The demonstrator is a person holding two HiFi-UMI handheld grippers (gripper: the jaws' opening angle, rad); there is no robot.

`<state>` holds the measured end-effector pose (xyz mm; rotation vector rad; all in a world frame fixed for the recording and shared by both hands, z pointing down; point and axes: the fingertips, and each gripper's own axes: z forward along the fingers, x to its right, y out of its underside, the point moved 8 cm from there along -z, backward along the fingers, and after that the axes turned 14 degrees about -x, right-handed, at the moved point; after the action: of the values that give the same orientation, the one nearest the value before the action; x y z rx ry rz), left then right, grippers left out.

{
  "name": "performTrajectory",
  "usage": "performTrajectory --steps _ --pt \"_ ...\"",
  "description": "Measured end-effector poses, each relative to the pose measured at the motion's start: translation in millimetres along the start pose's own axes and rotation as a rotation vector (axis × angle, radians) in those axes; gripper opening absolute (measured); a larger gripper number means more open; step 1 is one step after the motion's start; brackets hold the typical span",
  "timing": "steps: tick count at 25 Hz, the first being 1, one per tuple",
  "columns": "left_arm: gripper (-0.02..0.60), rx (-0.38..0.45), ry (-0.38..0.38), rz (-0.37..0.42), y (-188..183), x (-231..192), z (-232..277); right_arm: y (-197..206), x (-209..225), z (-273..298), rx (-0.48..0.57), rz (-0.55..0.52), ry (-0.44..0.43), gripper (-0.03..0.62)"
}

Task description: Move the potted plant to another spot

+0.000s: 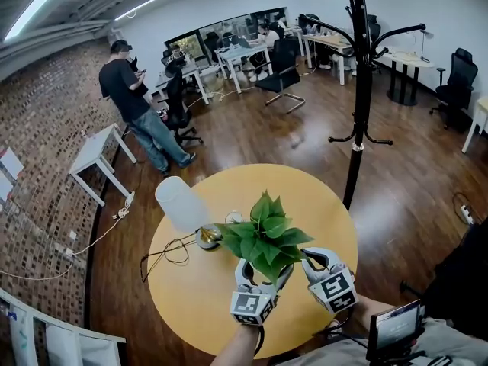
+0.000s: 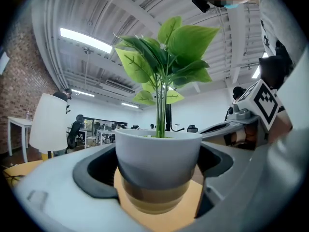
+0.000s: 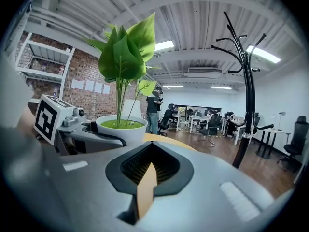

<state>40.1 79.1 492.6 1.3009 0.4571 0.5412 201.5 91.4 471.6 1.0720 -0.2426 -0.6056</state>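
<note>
The left gripper and right gripper, low centre of the head view, have pale grey moulded shells, black ribbed jaw recesses and white cubes printed with black square markers.

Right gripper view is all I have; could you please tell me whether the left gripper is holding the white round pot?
Observer: Yes. In the left gripper view, the jaws of the left gripper press both sides of the white round pot of the green leafy plant.
Operator: Thank you. What else lies on the table?
Observer: The head view shows a black cable looped on the round yellow table beside a white-shaded lamp.
</note>
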Motion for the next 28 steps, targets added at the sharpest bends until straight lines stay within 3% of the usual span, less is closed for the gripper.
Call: performTrajectory --steps 3,13,28 --pt "0.503 -0.004 -0.032 -0.018 -3 30 24 12 35 -10 -0.011 -0.020 -0.039 0.008" --pt "0.503 -0.054 -0.100 -0.070 26 72 64 55 88 -11 -0.071 -0.031 -0.100 0.008" --pt "0.502 -0.128 -0.027 -0.120 115 82 107 129 99 18 -0.227 -0.006 -0.068 0.008"
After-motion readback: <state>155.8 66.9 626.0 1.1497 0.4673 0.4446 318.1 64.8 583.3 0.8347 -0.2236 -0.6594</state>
